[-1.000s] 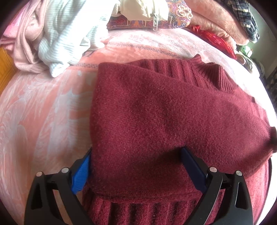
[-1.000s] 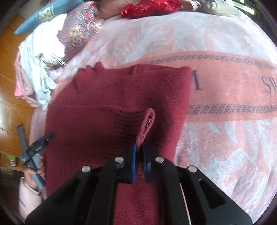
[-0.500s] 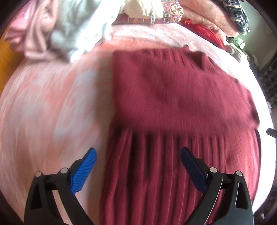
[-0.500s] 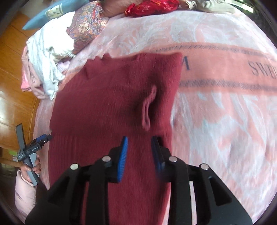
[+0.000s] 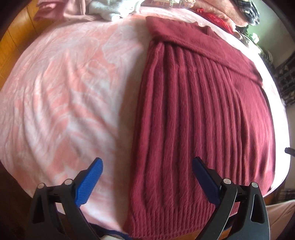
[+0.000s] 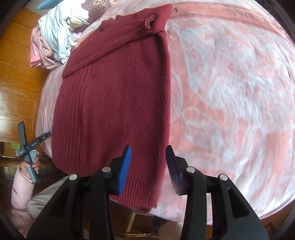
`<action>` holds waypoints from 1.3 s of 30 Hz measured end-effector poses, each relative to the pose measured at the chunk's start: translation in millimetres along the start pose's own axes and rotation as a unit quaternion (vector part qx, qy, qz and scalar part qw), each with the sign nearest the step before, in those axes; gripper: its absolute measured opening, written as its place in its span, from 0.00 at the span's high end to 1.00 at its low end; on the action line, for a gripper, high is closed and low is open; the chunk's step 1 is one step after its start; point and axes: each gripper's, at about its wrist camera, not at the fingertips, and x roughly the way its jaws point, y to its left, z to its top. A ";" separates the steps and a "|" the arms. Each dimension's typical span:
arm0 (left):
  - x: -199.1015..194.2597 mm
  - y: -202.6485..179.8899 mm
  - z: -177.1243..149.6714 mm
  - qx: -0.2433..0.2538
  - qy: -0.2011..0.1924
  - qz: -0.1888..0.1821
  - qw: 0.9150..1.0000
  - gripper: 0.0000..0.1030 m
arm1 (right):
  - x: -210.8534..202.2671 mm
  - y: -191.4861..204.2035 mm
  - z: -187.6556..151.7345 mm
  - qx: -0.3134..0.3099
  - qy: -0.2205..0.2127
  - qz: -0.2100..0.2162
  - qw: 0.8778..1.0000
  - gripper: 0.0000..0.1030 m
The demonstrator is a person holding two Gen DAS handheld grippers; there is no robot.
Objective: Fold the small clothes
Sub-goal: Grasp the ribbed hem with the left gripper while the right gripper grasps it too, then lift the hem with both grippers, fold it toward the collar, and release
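A dark red knit sweater [image 5: 202,110] lies flat on the pink bed cover, sleeves folded across its upper part, ribbed body running toward me. It also shows in the right wrist view [image 6: 114,96], with a sleeve cuff [image 6: 149,21] on top near the far end. My left gripper [image 5: 147,175] is open and empty, above the sweater's near left edge. My right gripper [image 6: 148,162] is open and empty, above the sweater's near right hem. The left gripper [image 6: 29,145] also shows in the right wrist view, at the bed's left side.
The pink patterned bed cover [image 5: 64,92] spreads to both sides of the sweater [image 6: 230,92]. A heap of pale clothes [image 6: 55,33] lies at the far left corner. Pillows and bedding [image 5: 230,13] line the far end. A wooden floor [image 6: 18,83] lies left of the bed.
My right gripper has opened and let go of the sleeve cuff, which now lies on the sweater. Both grippers have drawn back to the sweater's near hem.
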 end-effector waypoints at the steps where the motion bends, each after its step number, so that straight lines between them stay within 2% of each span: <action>1: 1.0 -0.1 -4.2 0.003 0.003 -0.001 1.000 0.05 | 1.4 -2.2 -8.3 0.003 0.005 0.003 1.000 0.59; 5: 13.5 3.6 -17.2 0.005 0.026 0.000 1.000 0.05 | 19.6 -2.8 -29.5 0.008 0.034 0.004 0.999 0.59; 8: 23.5 10.6 -25.6 -0.008 0.046 -0.013 0.999 0.05 | 28.7 -2.0 -36.4 0.009 0.043 -0.015 0.999 0.57; 12: 23.4 8.3 -30.4 0.008 0.043 -0.020 0.999 0.05 | 37.5 2.8 -40.6 0.005 0.052 -0.024 0.998 0.57; 22: 25.5 7.1 -38.2 0.006 0.055 -0.051 0.997 0.06 | 62.4 11.1 -40.2 -0.008 0.083 -0.036 0.996 0.54; 27: 24.9 12.3 -43.3 0.003 0.060 -0.063 0.996 0.06 | 69.7 28.7 -40.4 -0.044 0.084 -0.042 0.995 0.51; 30: 23.5 9.7 -46.3 0.000 0.066 -0.075 0.995 0.17 | 73.4 34.0 -42.2 -0.066 0.083 -0.041 0.994 0.63; 32: 21.0 11.2 -49.0 -0.004 0.068 -0.080 0.994 0.37 | 75.8 35.3 -41.6 -0.067 0.088 -0.033 0.993 0.70; 33: 19.9 13.2 -49.0 -0.010 0.069 -0.084 0.994 0.41 | 76.3 34.8 -40.8 -0.069 0.089 -0.033 0.993 0.73; 35: 19.7 18.9 -47.4 -0.022 0.074 -0.091 0.993 0.58 | 76.4 33.9 -39.7 -0.069 0.088 -0.028 0.993 0.85; 37: 19.2 27.8 -47.8 -0.037 0.078 -0.105 0.991 0.66 | 74.9 33.5 -38.9 -0.066 0.085 -0.022 0.994 0.91; 39: 16.0 33.5 -47.6 -0.048 0.080 -0.121 0.988 0.76 | 72.8 32.2 -37.5 -0.063 0.084 -0.017 0.994 0.93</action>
